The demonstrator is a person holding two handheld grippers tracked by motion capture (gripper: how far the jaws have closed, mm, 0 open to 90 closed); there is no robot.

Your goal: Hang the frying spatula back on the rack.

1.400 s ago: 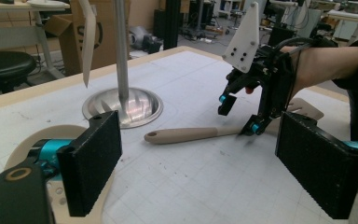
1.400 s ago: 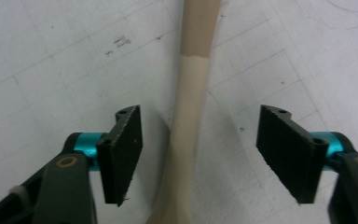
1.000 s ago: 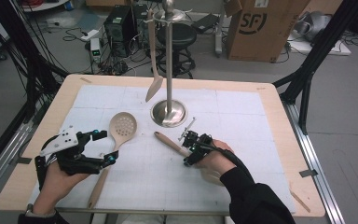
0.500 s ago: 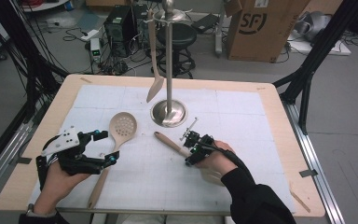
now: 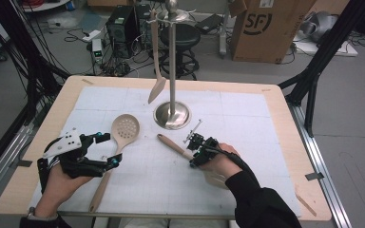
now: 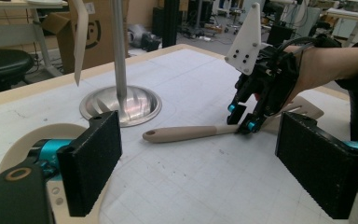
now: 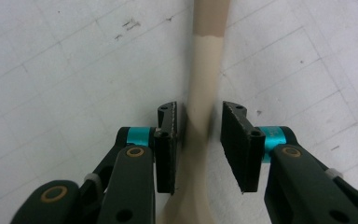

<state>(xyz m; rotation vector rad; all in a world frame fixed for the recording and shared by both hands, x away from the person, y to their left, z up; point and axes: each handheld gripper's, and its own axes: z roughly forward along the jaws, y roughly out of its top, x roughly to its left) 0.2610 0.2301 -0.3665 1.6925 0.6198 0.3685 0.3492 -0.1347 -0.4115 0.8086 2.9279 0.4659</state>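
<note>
A beige spatula (image 5: 171, 144) lies on the white mat, its handle toward the stand and its slotted head (image 6: 307, 107) under the person's right hand. My right gripper (image 7: 199, 135) points down over the spatula's neck (image 7: 204, 70). Its jaws have just been closing and stand on either side of the neck with narrow gaps left, so it is open. My left gripper (image 5: 108, 149) rests at the left with its jaws wide apart and nothing between the pads. It is beside the handle of a perforated wooden spoon (image 5: 125, 127). The right gripper (image 6: 242, 121) also appears in the left gripper view.
A metal utensil stand (image 5: 172, 114) rises from a round base at the mat's middle back, with a wooden turner (image 5: 157, 88) hanging from its top. The table's edges frame the white mat (image 5: 247, 118). Cardboard box, stool and cables lie beyond the table.
</note>
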